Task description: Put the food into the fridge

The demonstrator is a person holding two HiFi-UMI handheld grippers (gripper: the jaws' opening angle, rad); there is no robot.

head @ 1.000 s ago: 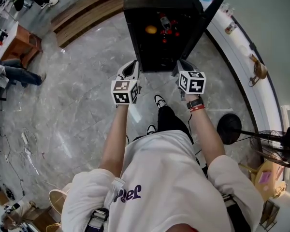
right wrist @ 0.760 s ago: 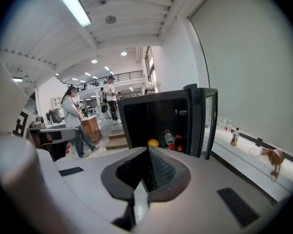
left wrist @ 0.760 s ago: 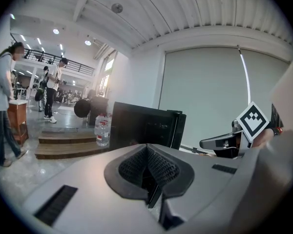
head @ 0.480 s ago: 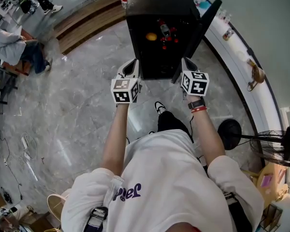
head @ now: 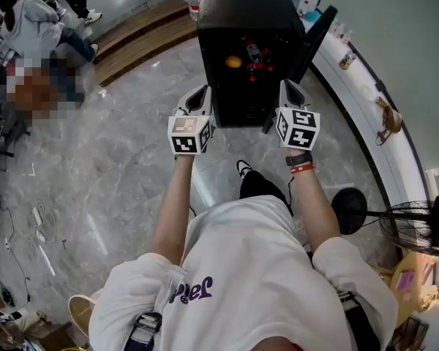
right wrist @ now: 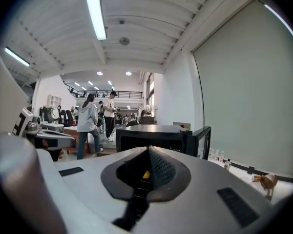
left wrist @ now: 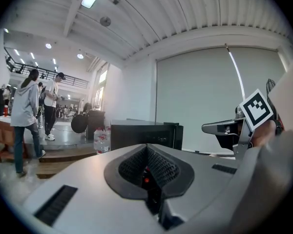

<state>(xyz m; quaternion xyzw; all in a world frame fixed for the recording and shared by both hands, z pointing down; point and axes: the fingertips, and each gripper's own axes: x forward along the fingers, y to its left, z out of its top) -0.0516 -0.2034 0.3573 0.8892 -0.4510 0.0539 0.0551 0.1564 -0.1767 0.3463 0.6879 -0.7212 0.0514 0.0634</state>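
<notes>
Evidently the food (head: 233, 62) sits inside the open black fridge (head: 249, 6), so the left gripper (head: 200, 97) and right gripper (head: 290, 92) hover before it, fingers pressed together, holding nothing.

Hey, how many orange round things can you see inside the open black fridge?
1. The orange round thing lies at the left of the inside of the fridge, beside a cluster of red items. The inside is dark, so more could be hidden.
</notes>
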